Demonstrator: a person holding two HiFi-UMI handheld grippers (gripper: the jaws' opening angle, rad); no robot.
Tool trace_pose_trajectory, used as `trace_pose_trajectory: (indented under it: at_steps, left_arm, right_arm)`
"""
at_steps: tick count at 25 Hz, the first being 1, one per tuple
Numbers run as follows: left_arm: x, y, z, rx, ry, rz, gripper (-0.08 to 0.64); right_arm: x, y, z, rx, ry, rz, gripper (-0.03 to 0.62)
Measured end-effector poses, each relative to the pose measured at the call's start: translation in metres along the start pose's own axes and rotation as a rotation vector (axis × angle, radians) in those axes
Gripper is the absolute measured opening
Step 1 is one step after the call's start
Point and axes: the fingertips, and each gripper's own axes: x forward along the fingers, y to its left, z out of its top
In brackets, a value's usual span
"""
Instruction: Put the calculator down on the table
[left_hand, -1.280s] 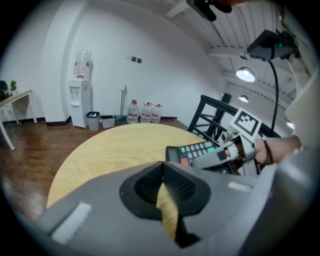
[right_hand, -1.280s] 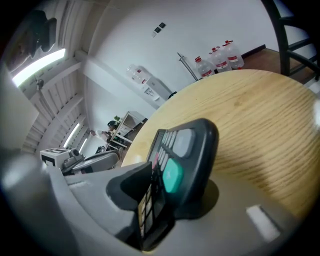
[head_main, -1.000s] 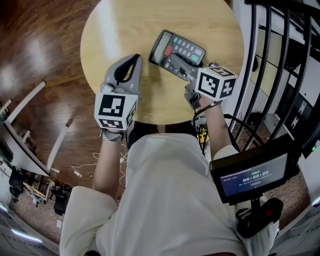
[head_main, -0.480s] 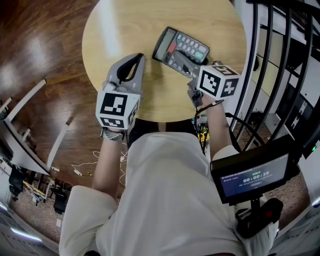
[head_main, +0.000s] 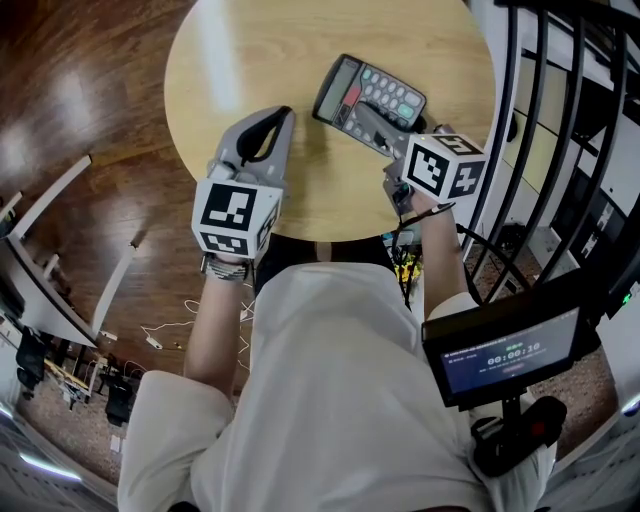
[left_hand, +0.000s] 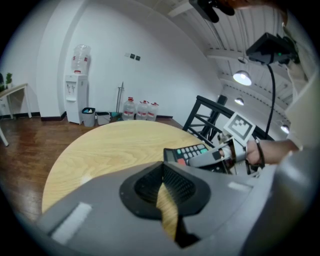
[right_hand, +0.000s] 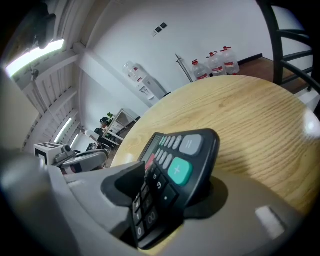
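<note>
Head view shows the calculator (head_main: 372, 92) resting slantwise on the round wooden worktop (head_main: 240, 60), over towards its right side. Its near end sits between the jaws of the right tongs (head_main: 378, 128). Those jaws have just been opening and now stand wide about the calculator, no longer pinching it. The left tongs (head_main: 278, 118) hang over the worktop to the left, apart from the calculator, jaws pressed together with nothing between them.
</note>
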Motion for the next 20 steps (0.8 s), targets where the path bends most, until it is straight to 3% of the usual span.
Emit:
trace_pose_trajectory:
  at_steps: [9,16,20]
  left_arm:
    - [0.000,-0.001,-0.002,-0.004,0.019,-0.016,0.006]
    - [0.024,-0.027,-0.030,0.069,0.139,-0.129,0.006]
    - [0.032,-0.026,-0.039,0.009,0.161,-0.122,0.008]
  right_arm:
    - [-0.007,0.000,-0.003,0.030,0.014,0.003,0.225]
    - [-0.008,0.003,-0.004,0.034,0.015,0.002,0.225]
    - [-0.009,0.007,-0.005,0.034,0.010,0.008,0.225]
